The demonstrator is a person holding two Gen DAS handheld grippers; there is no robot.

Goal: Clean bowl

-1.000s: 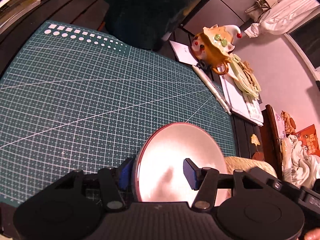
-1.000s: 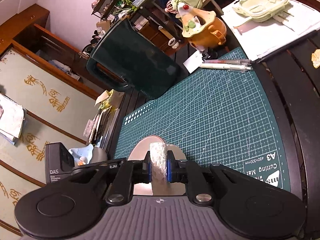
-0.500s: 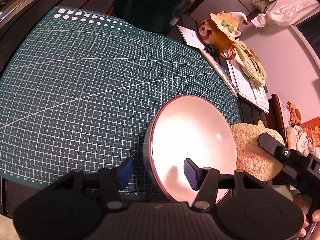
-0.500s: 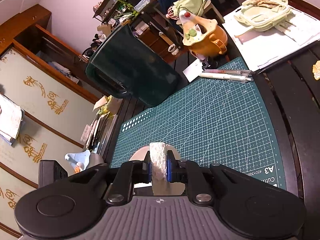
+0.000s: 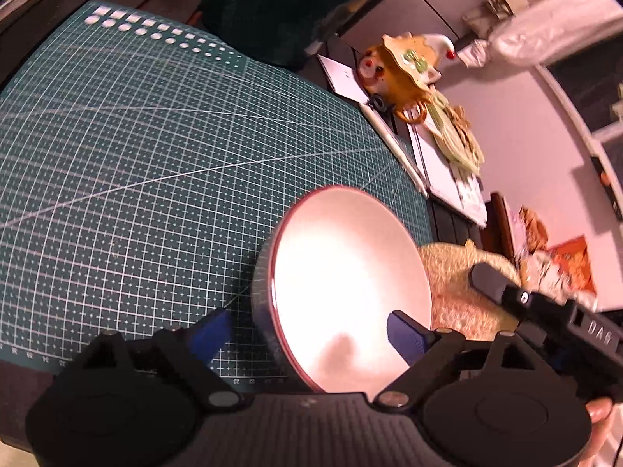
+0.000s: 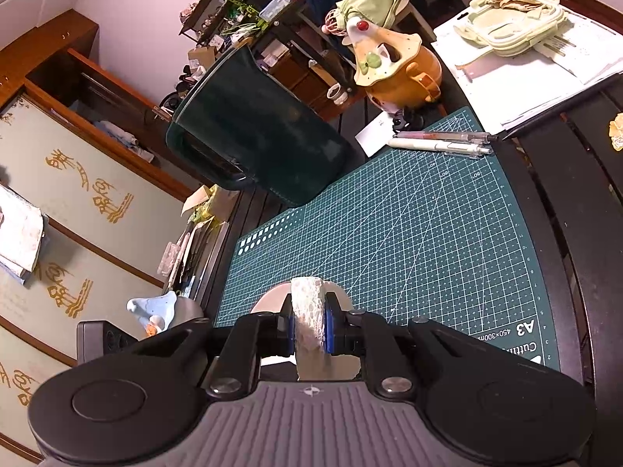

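Left gripper [image 5: 307,330]: jaws are opening and now stand wide apart. One second earlier its blue pads were pinching the rim of the round pink-white bowl with the dark red rim [image 5: 346,284]; now both pads are clear of it, one outside the wall, one over the inside. Nothing is held on this side.

The bowl rests on the near right part of the dark green gridded cutting mat [image 5: 155,179], released rather than held tilted. Whether it sits fully flat is hard to judge through the fisheye and motion blur.

Right gripper [image 6: 307,329]: jaws nearly closed, clamped on the pale, porous sponge [image 6: 307,319], as it was a second ago. In the left view the sponge shows as a tan mass just beside the bowl's right edge.

Reading: the bowl has been set down and let go. The wiping looks finished or paused; the interior appears clean, though glare washes out detail.
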